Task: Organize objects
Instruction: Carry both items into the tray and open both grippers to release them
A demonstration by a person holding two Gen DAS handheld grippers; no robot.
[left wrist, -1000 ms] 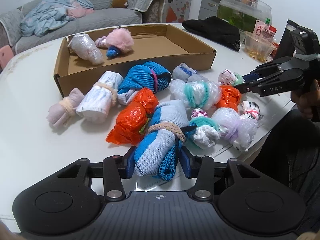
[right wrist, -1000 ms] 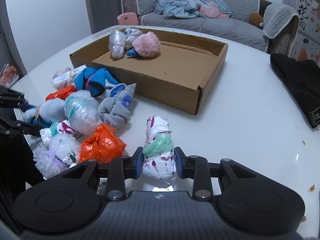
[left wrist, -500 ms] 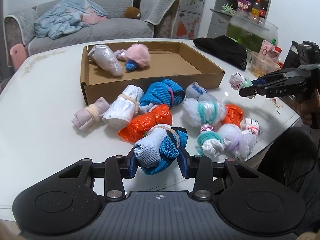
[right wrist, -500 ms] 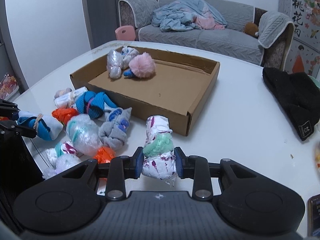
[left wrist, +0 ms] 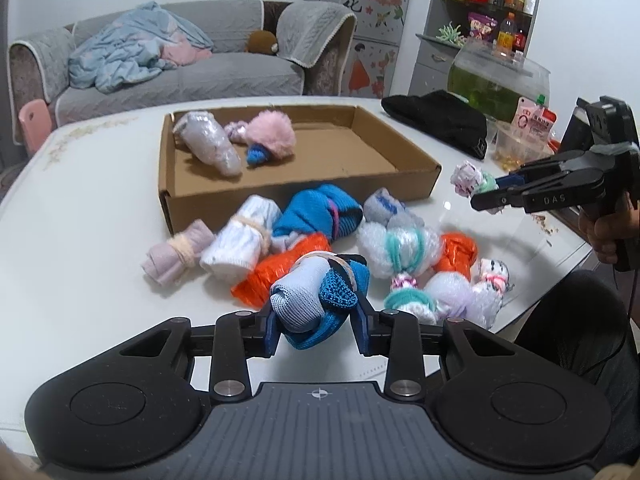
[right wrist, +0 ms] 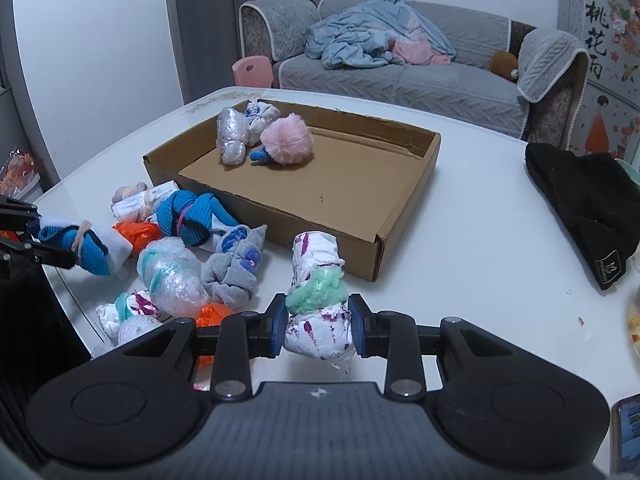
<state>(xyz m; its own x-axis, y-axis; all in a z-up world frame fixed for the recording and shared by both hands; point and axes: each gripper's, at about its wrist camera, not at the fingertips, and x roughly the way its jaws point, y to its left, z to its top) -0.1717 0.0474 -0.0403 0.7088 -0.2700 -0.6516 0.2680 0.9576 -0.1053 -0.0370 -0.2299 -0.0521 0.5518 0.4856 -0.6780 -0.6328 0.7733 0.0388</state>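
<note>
**Two bundles gripped above the table, box partly filled**

Blue and pale-grey knit bundle [left wrist: 318, 304], tied round the middle with a tan band, lifted clear of the pile on the white table [left wrist: 80, 220]. Sits between the blue pads of the left gripper [left wrist: 316, 326]; jaws closing, narrow, pads pressed on both flanks. Also seen from the right wrist view [right wrist: 86, 246], held off the table edge at far left.

White bundle with purple blotches and a mint-green fuzzy band [right wrist: 318, 304], clamped crosswise in the right gripper [right wrist: 318, 330]; jaws narrow, tight on it. Raised over bare table just short of the near corner of the cardboard box [right wrist: 400, 216].

Box open-topped, shallow. Inside, at its far end: bubble-wrap roll [left wrist: 210, 148], pink fluffy bundle [left wrist: 274, 138], small blue piece just beside it.

Loose pile on the table in front of the box: orange plastic bundle [left wrist: 276, 276], blue knit bundle [left wrist: 320, 216], white roll with tan band [left wrist: 240, 244], pale pink roll [left wrist: 176, 258], bubble-wrap bundle with teal band [left wrist: 400, 250], several more too tangled to separate.

Both grippers angled downward. Hand on the right gripper's handle [left wrist: 608, 232] visible at right edge.
</note>
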